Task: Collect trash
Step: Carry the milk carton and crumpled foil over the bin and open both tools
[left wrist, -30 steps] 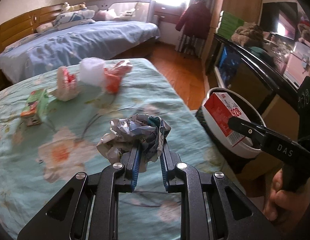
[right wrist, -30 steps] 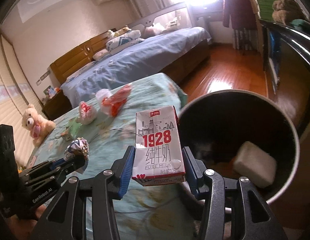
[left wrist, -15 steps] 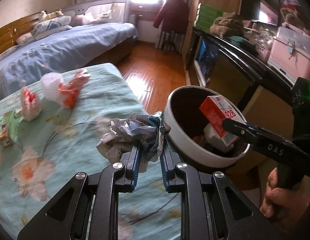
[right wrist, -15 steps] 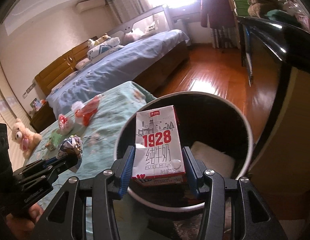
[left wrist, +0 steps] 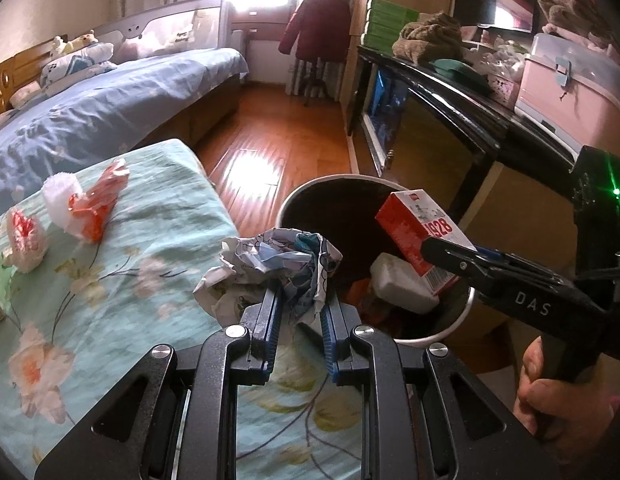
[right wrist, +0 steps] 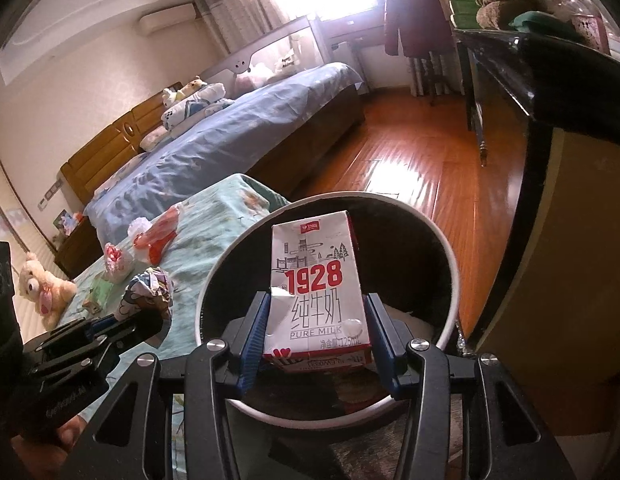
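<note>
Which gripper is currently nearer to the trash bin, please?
Right. The right gripper holds the milk carton over the trash bin; the left gripper holds crumpled paper beside its rim.

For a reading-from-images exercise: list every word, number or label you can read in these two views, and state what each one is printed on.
"1928": milk carton, held over the trash bin by the right gripper.
"PURE MILK": same carton, under three large Chinese characters.
"125mL": carton's bottom edge, partly legible; the top logo is too small.
"DAS": side of the right gripper.
Lettering on the left gripper body in the right wrist view: too blurred.
Crumpled paper: print only, no readable words.
</note>
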`<state>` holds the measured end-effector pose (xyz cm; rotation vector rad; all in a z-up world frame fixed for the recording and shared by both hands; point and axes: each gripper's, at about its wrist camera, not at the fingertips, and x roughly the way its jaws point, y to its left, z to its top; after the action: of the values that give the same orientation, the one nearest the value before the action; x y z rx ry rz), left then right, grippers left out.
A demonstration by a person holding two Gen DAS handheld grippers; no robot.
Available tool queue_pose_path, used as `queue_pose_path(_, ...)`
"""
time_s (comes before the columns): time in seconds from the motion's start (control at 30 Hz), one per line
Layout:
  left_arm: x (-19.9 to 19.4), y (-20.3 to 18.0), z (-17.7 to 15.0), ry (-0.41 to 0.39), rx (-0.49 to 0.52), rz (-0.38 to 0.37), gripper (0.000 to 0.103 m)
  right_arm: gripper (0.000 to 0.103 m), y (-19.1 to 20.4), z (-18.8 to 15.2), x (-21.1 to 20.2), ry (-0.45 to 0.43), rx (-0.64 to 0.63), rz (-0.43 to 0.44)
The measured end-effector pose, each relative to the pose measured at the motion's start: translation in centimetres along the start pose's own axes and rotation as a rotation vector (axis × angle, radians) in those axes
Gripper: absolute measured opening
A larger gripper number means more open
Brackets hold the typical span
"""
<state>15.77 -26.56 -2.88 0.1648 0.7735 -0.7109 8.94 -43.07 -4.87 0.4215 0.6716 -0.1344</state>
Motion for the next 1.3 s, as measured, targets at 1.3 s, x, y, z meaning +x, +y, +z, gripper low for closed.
queue_pose_path(1.3, 2.2, -2.4, 1.3, 0.034, 0.041, -0.045, 0.049, 0.052, -2.7, 1.6, 1.0, 0.021, 0.074, 0.000)
